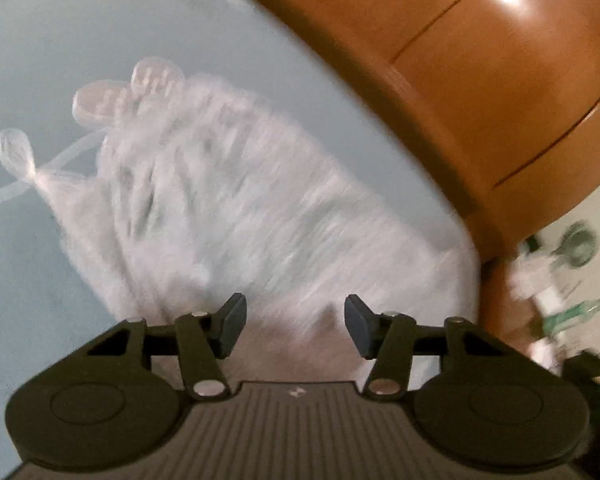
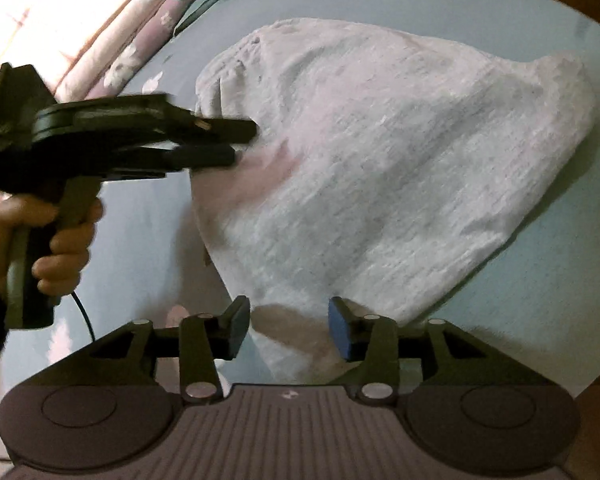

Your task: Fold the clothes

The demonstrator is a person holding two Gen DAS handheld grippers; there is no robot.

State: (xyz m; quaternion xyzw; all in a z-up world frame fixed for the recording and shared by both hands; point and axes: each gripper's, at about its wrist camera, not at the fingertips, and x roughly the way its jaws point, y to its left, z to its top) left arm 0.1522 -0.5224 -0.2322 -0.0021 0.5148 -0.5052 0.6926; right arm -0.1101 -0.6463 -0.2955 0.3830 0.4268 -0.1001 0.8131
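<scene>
The pale knitted garment (image 2: 380,168) lay spread on the light blue bed sheet (image 2: 148,216), its drawstring pompoms (image 1: 100,100) toward the far end and one side close to the wooden bed frame (image 1: 480,80). The left claw (image 2: 236,144) was seen side-on at the garment's near edge, jaws apart, no cloth visibly pinched. The right claw (image 2: 288,328) was spread just above the bottom hem, nothing gripped.

A closing on one knit layer alone, or on the sheet beneath, would probably have dragged the fold askew; the loose cords could have been trapped inside it. A pull by one claw only would likely have bunched the cloth.

The left wrist view was heavily smeared, so folds and edges could not be read. The hem under the right claw was hidden by the body.
</scene>
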